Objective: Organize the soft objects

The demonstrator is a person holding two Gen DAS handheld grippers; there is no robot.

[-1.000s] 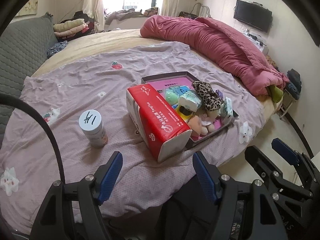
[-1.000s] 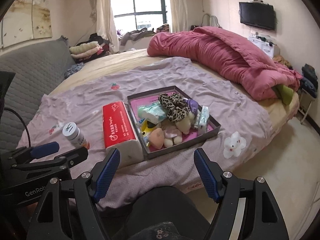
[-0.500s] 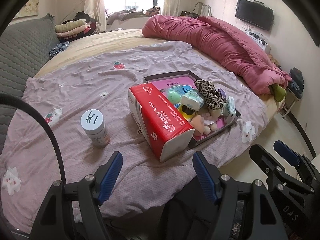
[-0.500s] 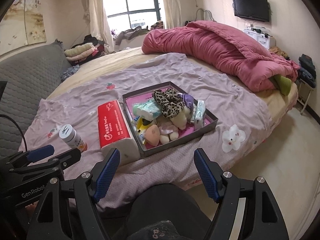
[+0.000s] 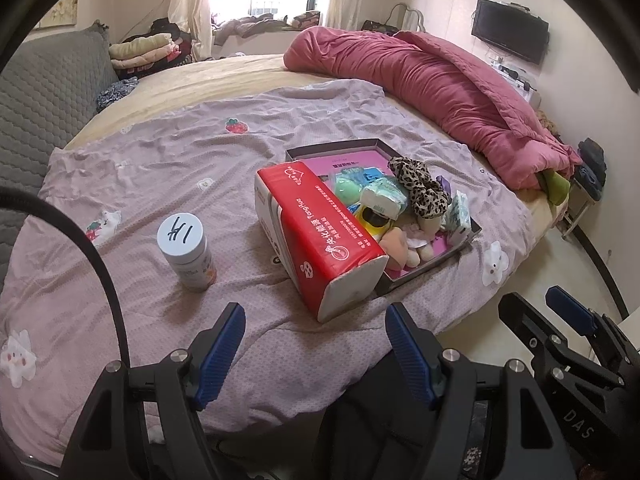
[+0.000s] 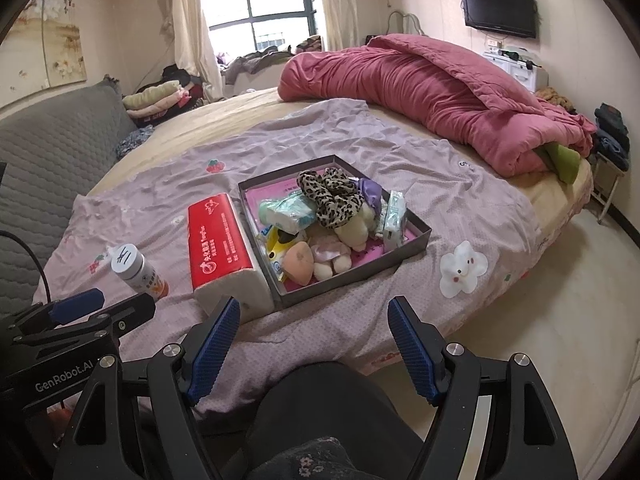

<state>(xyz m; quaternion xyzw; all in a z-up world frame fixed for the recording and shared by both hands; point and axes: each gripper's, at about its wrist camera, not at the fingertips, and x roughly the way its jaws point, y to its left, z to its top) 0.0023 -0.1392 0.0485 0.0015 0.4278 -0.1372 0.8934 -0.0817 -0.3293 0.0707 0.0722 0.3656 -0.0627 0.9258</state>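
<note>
Both tongs, left [image 5: 316,344] and right [image 6: 314,340], are spread wide; the toy box [image 6: 412,246] sits at 12 o'clock.

Tissue pack [image 5: 320,236] hides the near wall of the tray [image 5: 466,240] — tray-floor print [image 6: 298,188] too small to read.

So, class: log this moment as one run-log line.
left gripper: open, empty | right gripper: open, empty | shallow dark cardboard tray: holds soft items | red tissue pack: beside tray
</note>
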